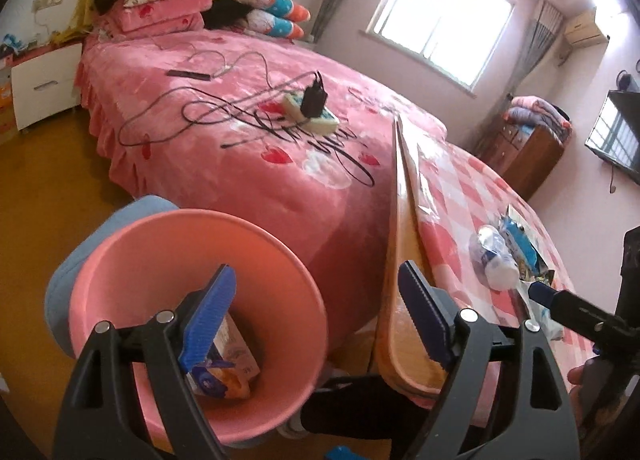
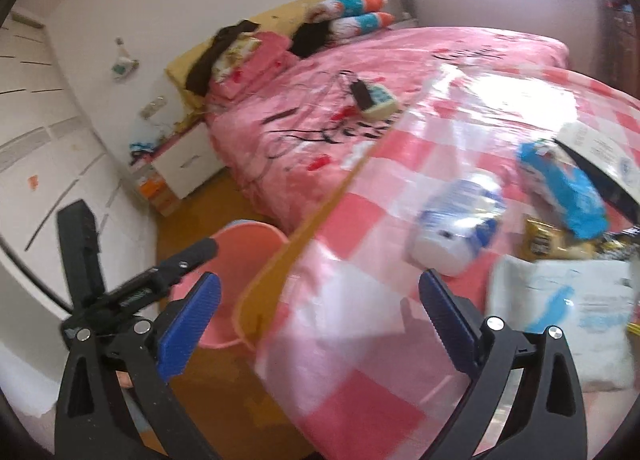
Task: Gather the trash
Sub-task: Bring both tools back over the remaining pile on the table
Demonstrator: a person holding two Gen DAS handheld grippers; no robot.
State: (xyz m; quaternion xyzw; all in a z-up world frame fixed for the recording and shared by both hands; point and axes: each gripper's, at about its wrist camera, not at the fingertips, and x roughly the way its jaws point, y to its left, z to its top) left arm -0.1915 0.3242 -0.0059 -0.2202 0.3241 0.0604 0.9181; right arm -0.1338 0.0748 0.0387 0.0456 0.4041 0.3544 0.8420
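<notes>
My left gripper [image 1: 316, 320] is open and holds nothing; it hangs above the pink bin [image 1: 120, 280] by the table's edge. A carton and an orange wrapper [image 1: 234, 360] lie in the bin. My right gripper [image 2: 320, 324] is open over the pink checked tablecloth [image 2: 360, 219], with nothing between its fingers. On the cloth ahead of it lie a crumpled plastic bottle [image 2: 460, 227], a blue wrapper [image 2: 568, 187], a yellow wrapper [image 2: 548, 244] and a white bag [image 2: 560, 308]. In the left wrist view the bottle [image 1: 494, 256] lies just beyond the right gripper's fingertip [image 1: 538, 292].
A bed with a pink cover [image 1: 240, 119] stands behind the bin and table, with a power strip, charger [image 1: 312, 103] and cables on it. A white nightstand [image 1: 44, 79] is at the far left and a wooden dresser [image 1: 524, 147] by the window. The bin [image 2: 240, 260] stands on a wooden floor.
</notes>
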